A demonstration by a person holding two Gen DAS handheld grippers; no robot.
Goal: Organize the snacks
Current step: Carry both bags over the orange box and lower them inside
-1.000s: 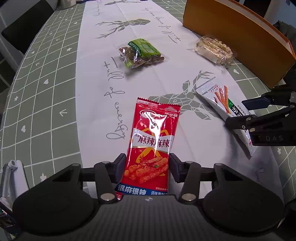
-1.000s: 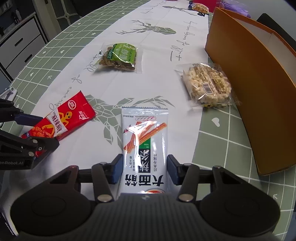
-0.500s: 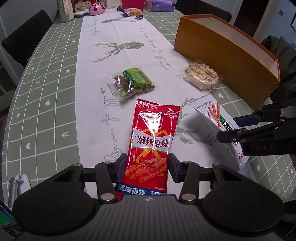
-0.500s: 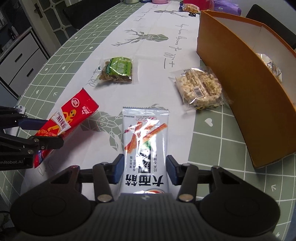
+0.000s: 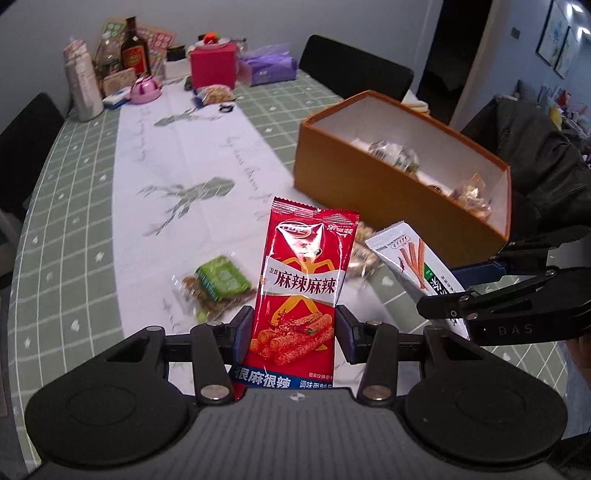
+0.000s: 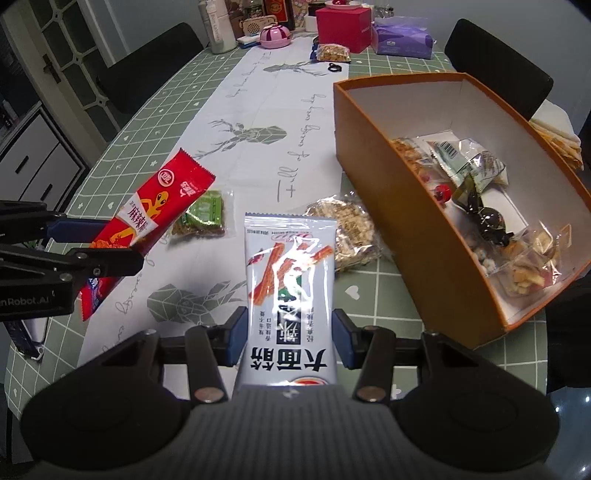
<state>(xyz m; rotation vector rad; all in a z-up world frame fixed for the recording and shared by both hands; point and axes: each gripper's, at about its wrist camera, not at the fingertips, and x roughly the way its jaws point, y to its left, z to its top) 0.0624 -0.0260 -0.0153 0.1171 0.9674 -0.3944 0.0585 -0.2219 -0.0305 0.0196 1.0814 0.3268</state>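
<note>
My left gripper (image 5: 294,330) is shut on a red spicy-strip packet (image 5: 304,280) and holds it up above the table; it also shows in the right wrist view (image 6: 147,218). My right gripper (image 6: 290,334) is shut on a white snack packet (image 6: 290,280), also lifted, seen in the left wrist view (image 5: 410,266). The orange box (image 6: 399,221) with several snacks inside stands to the right. A green nut packet (image 6: 205,216) and a clear puffed-rice packet (image 6: 351,236) lie on the white runner.
Bottles, a red box (image 6: 341,24), a purple tissue pack (image 6: 402,38) and a pink container (image 6: 275,35) crowd the table's far end. Black chairs (image 6: 147,70) stand around the table. A dark jacket (image 5: 546,173) hangs behind the box.
Both grippers have lifted their packets off the table and tilted up, so the inside of the orange box and the far end of the table have come into view.
</note>
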